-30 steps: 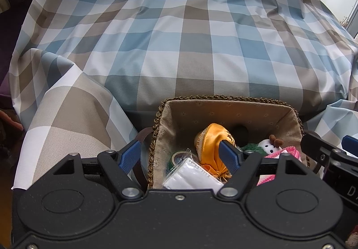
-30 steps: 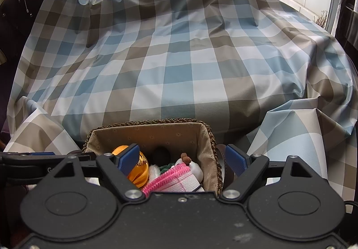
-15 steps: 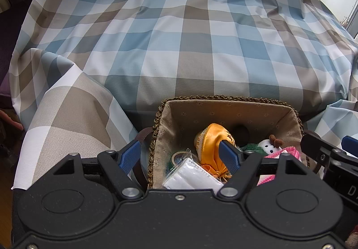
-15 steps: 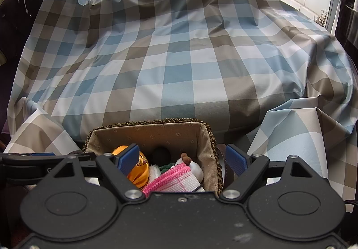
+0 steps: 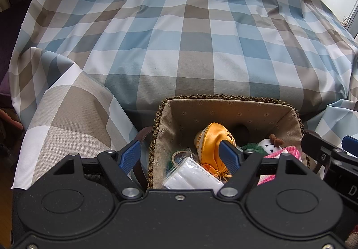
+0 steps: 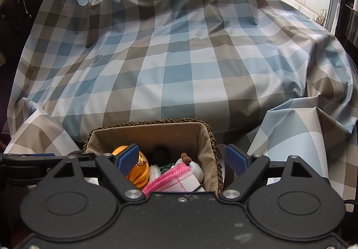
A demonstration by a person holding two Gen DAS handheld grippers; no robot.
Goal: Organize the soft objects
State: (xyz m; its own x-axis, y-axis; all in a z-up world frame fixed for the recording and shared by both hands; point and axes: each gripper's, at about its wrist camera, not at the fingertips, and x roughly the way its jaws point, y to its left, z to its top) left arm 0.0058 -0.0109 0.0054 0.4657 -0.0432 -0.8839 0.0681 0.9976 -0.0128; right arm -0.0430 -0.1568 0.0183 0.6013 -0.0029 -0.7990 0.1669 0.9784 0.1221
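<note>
A woven basket (image 5: 228, 98) with a beige lining sits at the near edge of a checked cloth; it also shows in the right wrist view (image 6: 154, 122). Inside lie an orange satin pouch (image 5: 211, 139), a clear packet of white pads (image 5: 192, 176), a white plush toy (image 5: 269, 145) and a pink knitted cloth (image 6: 172, 176). My left gripper (image 5: 180, 156) is open, straddling the basket's left wall. My right gripper (image 6: 182, 159) is open, straddling its right wall. Both hold nothing.
The blue, brown and white checked cloth (image 6: 179, 59) covers a wide soft surface beyond the basket. Folds of it rise at the left (image 5: 67, 110) and right (image 6: 297, 135). A dark carved chair back (image 6: 18, 3) stands far left. Windows lie behind.
</note>
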